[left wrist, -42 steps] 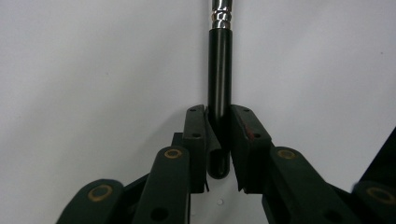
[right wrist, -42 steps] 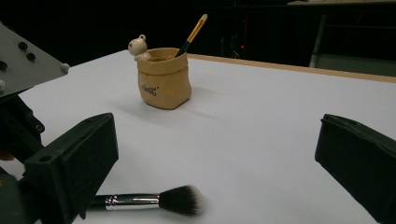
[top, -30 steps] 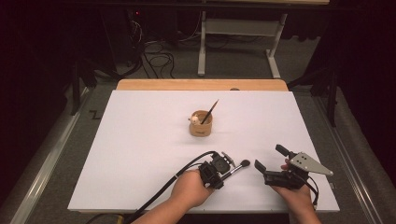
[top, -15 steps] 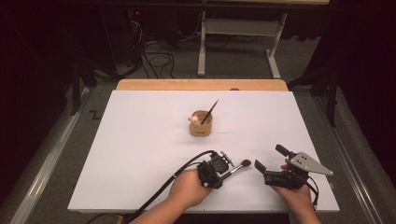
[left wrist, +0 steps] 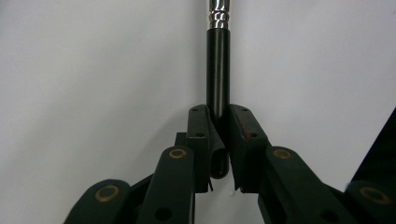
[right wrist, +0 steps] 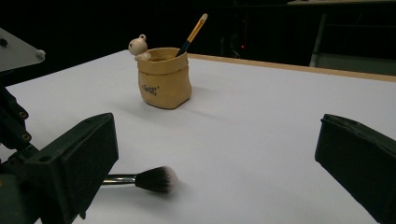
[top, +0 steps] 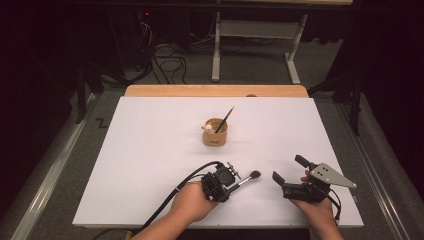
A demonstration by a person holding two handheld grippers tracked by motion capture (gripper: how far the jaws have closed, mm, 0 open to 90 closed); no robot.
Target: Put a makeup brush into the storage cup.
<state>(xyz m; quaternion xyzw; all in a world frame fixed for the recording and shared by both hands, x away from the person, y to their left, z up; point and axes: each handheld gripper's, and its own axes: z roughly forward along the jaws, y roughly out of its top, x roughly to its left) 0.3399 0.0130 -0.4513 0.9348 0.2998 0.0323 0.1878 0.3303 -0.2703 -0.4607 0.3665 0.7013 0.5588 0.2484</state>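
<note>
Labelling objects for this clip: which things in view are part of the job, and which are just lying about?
In the job:
- black-handled makeup brush with a silver ferrule, clamped in the left gripper
- tan pouch-shaped holder with a little bear figure
- right gripper, open, nothing between its jaws

Lying about:
- yellow-handled brush standing in the holder
- white table sheet
- floor cables

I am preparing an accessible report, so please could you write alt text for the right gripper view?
A makeup brush lies low over the white table, its fluffy tip between the wide-open jaws of the right claw. Farther back stands a small tan pot with a tiny bear figure on its rim and a thin brush leaning inside.
</note>
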